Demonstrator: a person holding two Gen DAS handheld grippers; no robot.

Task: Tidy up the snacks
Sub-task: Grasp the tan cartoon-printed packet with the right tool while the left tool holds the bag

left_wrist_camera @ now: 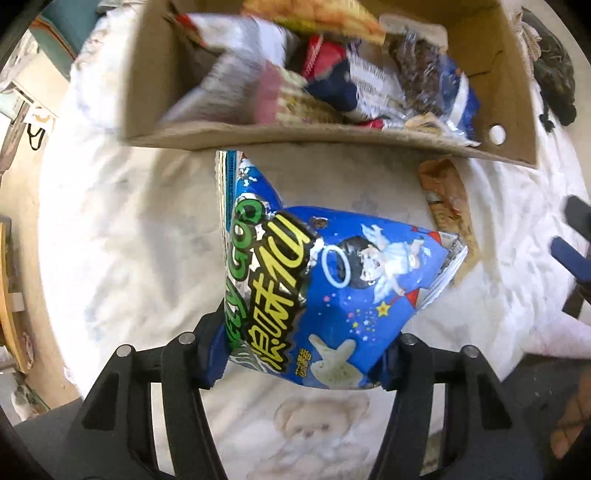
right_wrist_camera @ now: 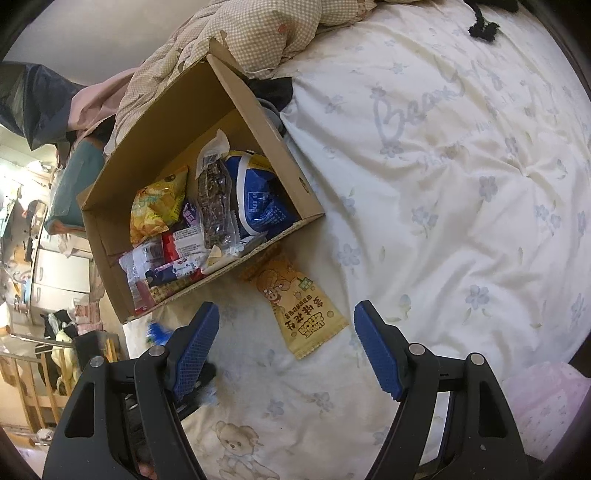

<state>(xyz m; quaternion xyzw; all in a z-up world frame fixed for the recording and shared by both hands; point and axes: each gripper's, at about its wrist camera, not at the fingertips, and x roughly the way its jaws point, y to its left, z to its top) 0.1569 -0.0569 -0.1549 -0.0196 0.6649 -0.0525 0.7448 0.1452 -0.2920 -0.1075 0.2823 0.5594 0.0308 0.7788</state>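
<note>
My left gripper (left_wrist_camera: pixel 299 363) is shut on a blue snack bag (left_wrist_camera: pixel 325 280) with a cartoon angel, held above the bed in front of the cardboard box (left_wrist_camera: pixel 332 138). The box holds several snack packs and also shows in the right wrist view (right_wrist_camera: pixel 288 162). An orange-yellow snack packet (right_wrist_camera: pixel 295 306) lies flat on the sheet by the box's near side; it also shows in the left wrist view (left_wrist_camera: pixel 447 199). My right gripper (right_wrist_camera: pixel 286 343) is open and empty, just short of that packet, and shows at the edge of the left wrist view (left_wrist_camera: pixel 572 240).
The white flowered bedsheet (right_wrist_camera: pixel 443 184) spreads to the right. A checked quilt (right_wrist_camera: pixel 258 33) is bunched behind the box. A black cord (right_wrist_camera: pixel 480 26) lies at the far top. A pink cloth (right_wrist_camera: pixel 546 398) is at lower right. Room furniture (right_wrist_camera: pixel 55 266) stands off the bed's left edge.
</note>
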